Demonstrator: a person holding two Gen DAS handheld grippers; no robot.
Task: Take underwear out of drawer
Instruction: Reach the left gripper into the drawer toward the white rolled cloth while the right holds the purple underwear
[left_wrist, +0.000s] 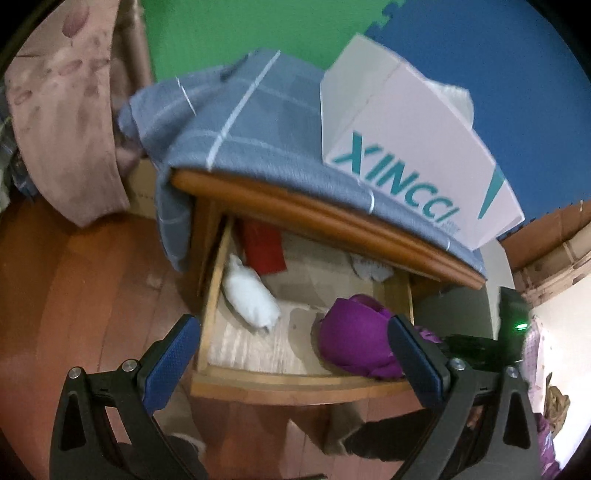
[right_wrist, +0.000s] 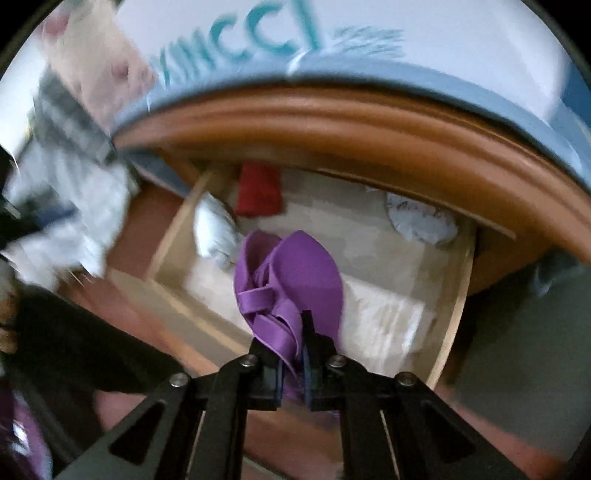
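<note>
Your right gripper (right_wrist: 293, 373) has its fingers pinched on the purple underwear (right_wrist: 291, 280) just above the open drawer (left_wrist: 280, 384) — lift it straight up clear of the front rim, keeping the spread-open, empty left gripper (left_wrist: 291, 354) aside.

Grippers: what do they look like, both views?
Left gripper: black plastic frame with triangular cut-outs, silver round screws, textured blue pads on its fingers. Right gripper: same black frame and silver screws, blue pad edges just visible. No cables or markings visible.
</note>
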